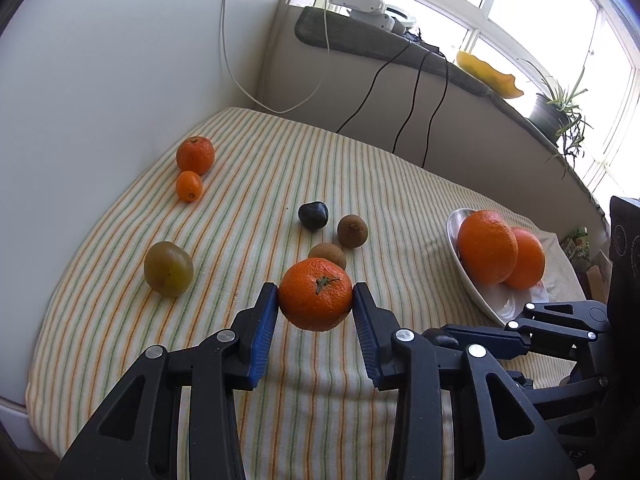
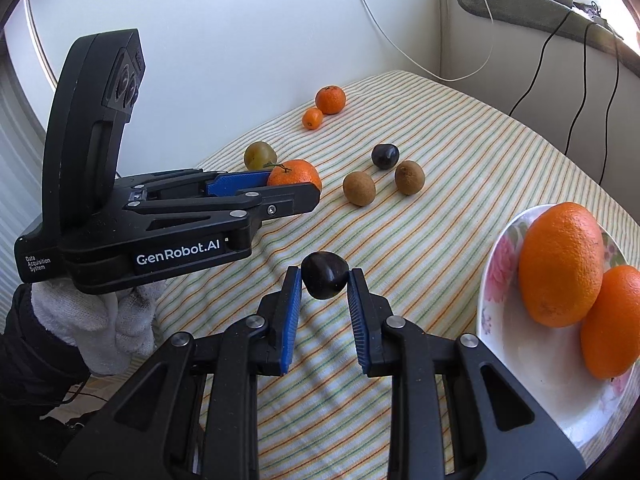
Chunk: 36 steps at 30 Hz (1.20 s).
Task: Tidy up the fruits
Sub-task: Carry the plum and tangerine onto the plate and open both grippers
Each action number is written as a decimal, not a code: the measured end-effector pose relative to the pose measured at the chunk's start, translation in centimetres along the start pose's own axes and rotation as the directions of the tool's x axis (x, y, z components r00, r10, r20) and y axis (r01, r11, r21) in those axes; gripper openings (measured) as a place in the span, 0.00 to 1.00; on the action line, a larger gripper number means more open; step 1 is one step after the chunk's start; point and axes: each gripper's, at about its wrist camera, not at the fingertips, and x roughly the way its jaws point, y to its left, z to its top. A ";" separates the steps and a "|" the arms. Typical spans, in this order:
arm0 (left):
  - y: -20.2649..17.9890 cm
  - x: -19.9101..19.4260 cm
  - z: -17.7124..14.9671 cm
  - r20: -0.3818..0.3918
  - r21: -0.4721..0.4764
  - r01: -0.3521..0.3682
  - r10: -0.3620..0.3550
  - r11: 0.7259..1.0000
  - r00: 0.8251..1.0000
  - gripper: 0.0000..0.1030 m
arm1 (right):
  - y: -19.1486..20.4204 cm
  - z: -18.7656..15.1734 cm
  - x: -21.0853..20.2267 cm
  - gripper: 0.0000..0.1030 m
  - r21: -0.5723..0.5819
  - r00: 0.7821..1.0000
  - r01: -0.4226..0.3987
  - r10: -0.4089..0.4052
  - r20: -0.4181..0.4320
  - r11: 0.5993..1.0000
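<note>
My left gripper [image 1: 316, 300] is shut on a mandarin [image 1: 315, 294] and holds it above the striped cloth; it also shows in the right wrist view [image 2: 294, 176]. My right gripper [image 2: 324, 284] is shut on a dark plum [image 2: 324, 275], lifted over the cloth left of the floral plate [image 2: 496, 280]. The plate holds two oranges [image 2: 560, 264]. On the cloth lie two kiwis [image 2: 359, 188], another dark plum [image 2: 385, 156], a green plum [image 2: 259, 155], a mandarin [image 2: 330, 99] and a kumquat [image 2: 312, 118].
The striped cloth [image 1: 248, 368] covers the table against a white wall [image 1: 100, 80]. Cables [image 1: 416, 92] hang from a ledge at the back with a charger, a yellow dish [image 1: 488, 74] and a potted plant [image 1: 556, 110].
</note>
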 end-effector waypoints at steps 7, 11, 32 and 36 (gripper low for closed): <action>-2.4 -0.1 0.2 0.004 0.026 0.046 -0.046 0.999 0.999 0.35 | -1.8 -1.6 -3.5 0.24 0.050 0.998 0.034 -0.036 0.044 0.998; -4.0 0.1 0.0 -0.005 0.049 0.078 -0.078 0.996 0.997 0.35 | -3.3 -2.5 -5.2 0.24 0.090 0.996 0.063 -0.069 0.065 0.994; -12.2 1.8 -0.8 -0.072 0.170 0.212 -0.203 0.962 0.977 0.35 | -9.6 -6.4 -9.5 0.24 0.227 0.973 0.192 -0.215 0.085 0.955; -13.4 2.4 -1.0 -0.088 0.187 0.223 -0.209 0.957 0.974 0.35 | -10.0 -6.8 -9.5 0.24 0.227 0.970 0.208 -0.231 0.078 0.951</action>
